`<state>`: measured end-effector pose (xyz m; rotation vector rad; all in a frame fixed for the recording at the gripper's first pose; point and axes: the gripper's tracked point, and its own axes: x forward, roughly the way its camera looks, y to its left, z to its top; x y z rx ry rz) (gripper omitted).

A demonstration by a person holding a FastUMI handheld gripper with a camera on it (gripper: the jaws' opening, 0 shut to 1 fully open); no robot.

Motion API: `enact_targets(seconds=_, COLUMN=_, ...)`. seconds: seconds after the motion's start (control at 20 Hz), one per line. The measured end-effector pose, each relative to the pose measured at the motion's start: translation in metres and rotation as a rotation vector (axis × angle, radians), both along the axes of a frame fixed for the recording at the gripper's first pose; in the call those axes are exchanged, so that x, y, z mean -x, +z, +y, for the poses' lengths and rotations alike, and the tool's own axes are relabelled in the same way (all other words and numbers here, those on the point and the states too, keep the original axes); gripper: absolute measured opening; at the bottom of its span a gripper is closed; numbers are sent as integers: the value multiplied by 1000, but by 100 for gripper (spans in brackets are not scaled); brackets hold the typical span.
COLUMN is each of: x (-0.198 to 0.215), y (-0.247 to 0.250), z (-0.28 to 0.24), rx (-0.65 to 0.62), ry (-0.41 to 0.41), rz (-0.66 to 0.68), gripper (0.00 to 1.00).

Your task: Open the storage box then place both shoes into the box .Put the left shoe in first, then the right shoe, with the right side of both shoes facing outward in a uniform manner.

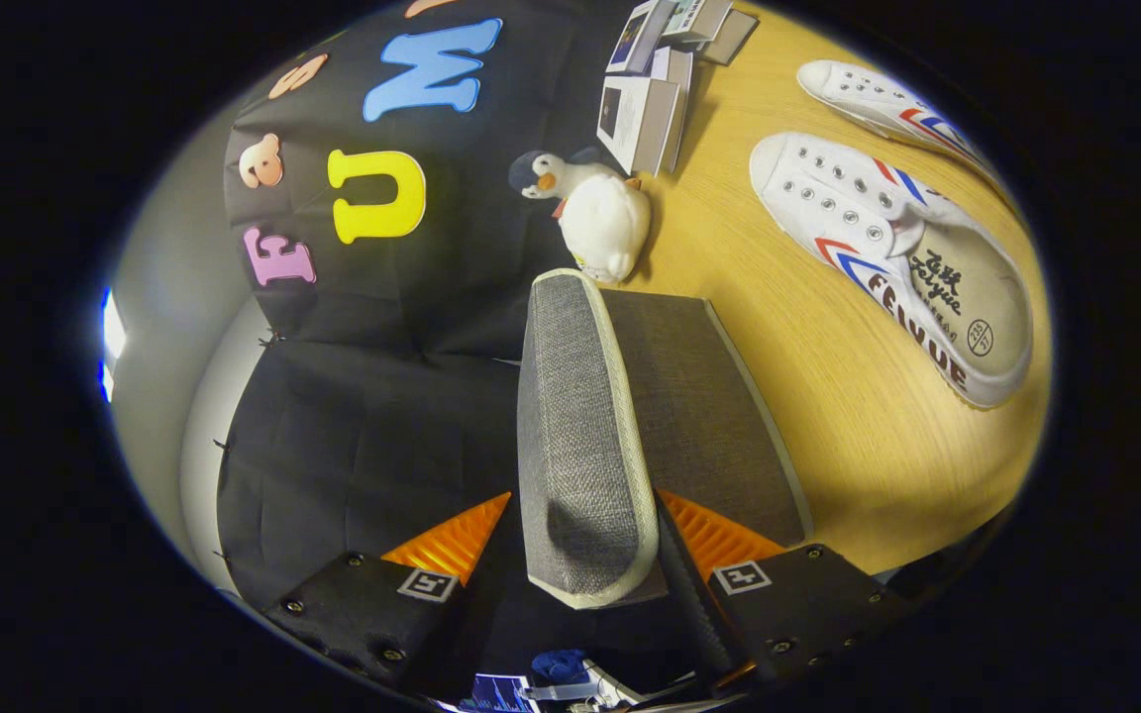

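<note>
The grey fabric lid of the storage box, edged with cream trim, stands lifted between my fingers. My gripper is shut on the lid, one finger pressing on each side of its near edge. Beside the lid lies the box's darker grey panel, resting on the wooden table. Two white sneakers with red and blue stripes lie on the table beyond the box. The nearer shoe shows its open insole, and the farther shoe lies past it.
A white plush bird sits on the table just past the far end of the lid. Several small white cartons and booklets stand beyond it against the black cloth wall.
</note>
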<state>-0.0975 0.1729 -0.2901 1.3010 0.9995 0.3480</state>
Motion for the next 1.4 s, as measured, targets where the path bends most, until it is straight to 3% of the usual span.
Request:
enact_targets(seconds=0.05, x=-2, y=4, z=-3, rx=-31, ry=-7, rz=6, gripper=43)
enact_targets(seconds=0.1, x=-4, y=2, z=1, rx=-49, ry=-13, rz=14, gripper=42)
enact_targets(seconds=0.15, x=-7, y=-1, z=1, rx=-43, ry=-25, rz=23, gripper=24)
enact_targets(seconds=0.3, x=0, y=10, z=-4, rx=-19, ry=34, rz=1, gripper=22)
enact_targets(seconds=0.35, x=-7, y=20, z=-12, rx=-38, ry=-5, rz=-32, gripper=22)
enact_targets(seconds=0.45, x=-15, y=21, z=-12, rx=9, ry=21, rz=-40, gripper=0)
enact_targets(seconds=0.85, x=-42, y=84, z=-4, rx=-3, ry=61, rz=-141, gripper=0)
enact_targets(seconds=1.4, x=-57, y=167, z=62, rx=29, ry=106, rz=-296, gripper=0)
